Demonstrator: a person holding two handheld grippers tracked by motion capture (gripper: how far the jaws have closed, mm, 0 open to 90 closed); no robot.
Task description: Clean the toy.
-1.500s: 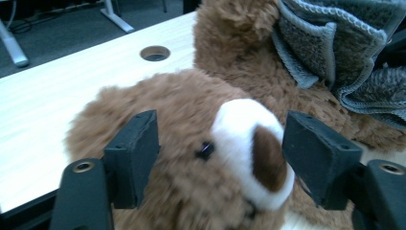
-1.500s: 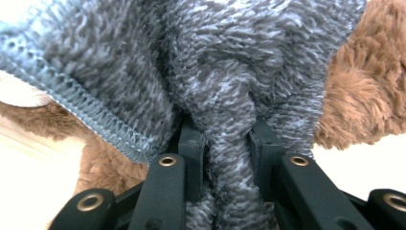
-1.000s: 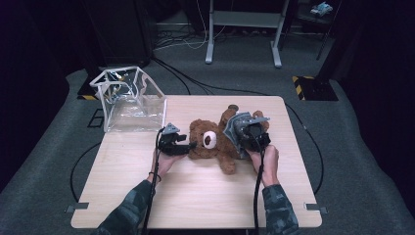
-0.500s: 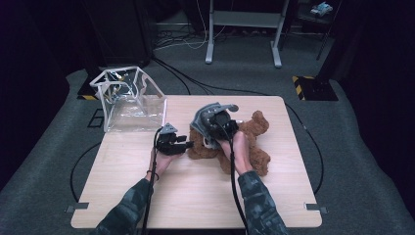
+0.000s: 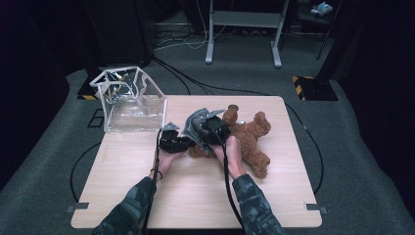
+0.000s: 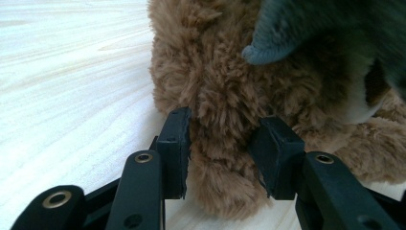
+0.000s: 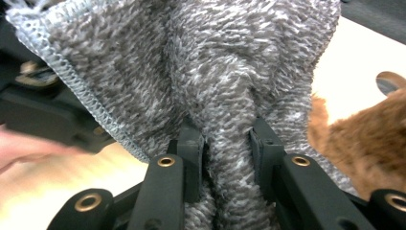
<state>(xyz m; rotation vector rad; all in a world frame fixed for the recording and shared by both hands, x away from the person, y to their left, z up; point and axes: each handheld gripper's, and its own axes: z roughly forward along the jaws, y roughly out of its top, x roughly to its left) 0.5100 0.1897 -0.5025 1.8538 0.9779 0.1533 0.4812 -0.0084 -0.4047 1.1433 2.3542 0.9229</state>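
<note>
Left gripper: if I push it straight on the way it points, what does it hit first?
The teddy bear: the left gripper already clamps a plush limb, with the bear's body probably right behind.

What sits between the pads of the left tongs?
In the left gripper view, a limb of the brown teddy bear fills the gap; the left tongs have just been closing and press its fur.

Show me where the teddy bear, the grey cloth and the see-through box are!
teddy bear [image 5: 249, 137]: high view, on its brown belly.
grey cloth [image 7: 230, 72]: right gripper view, on its bunched middle.
see-through box [image 5: 134, 113]: high view, on its front wall.
</note>
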